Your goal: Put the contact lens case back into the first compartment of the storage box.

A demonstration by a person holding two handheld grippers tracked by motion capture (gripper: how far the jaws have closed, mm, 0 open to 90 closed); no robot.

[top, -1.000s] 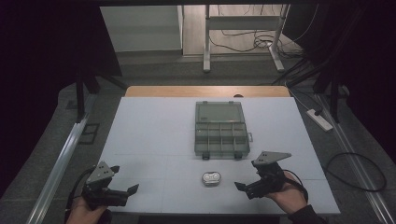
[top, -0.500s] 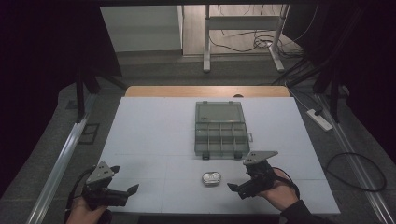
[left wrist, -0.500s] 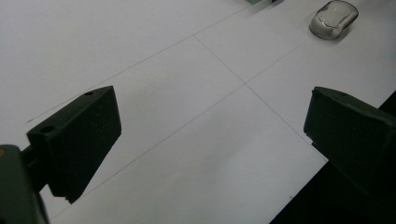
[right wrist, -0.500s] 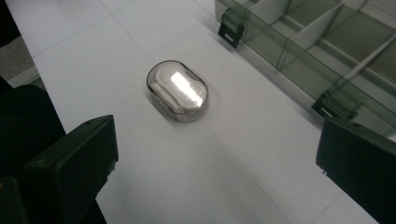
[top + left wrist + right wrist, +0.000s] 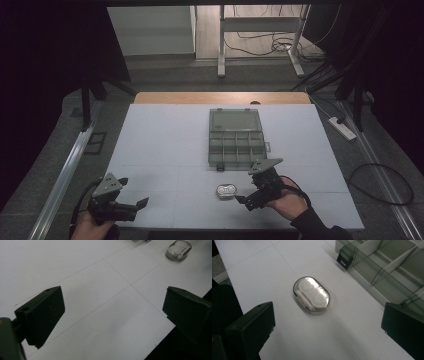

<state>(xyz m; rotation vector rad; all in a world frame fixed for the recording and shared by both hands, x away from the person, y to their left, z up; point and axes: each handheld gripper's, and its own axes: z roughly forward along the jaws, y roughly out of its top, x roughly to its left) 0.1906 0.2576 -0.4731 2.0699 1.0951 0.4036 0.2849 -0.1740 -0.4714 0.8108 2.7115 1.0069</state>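
Landmark: open organiser box (image 5: 235, 137), clear lid flung back, dividers showing, sitting mid-table on the white table (image 5: 165, 145).
Thing in play: small oval clear case (image 5: 311, 297) with two white round wells inside, lying flat just in front of the box, apart from its front wall and untouched.
Right gripper (image 5: 329, 322): hovering just above the case, jaws spread wide, case lined up between and ahead of them; nothing gripped.
Left gripper (image 5: 112, 312): jaws wide apart too, empty, parked well off to the left of the box near the table's front edge.
Progress: early, by the look of it. Box open and ready, case not yet grasped, nothing yet in the compartments nearest the case, as far as visible.
Left to do: likely close on the case, lift, carry the short way into a compartment.
Around: black latch (image 5: 343, 255) jutting from the box's front wall, just beside the case; power strip (image 5: 342, 128) on the floor right of the box.
In the way: only that latch and the front wall to clear; bare table otherwise.
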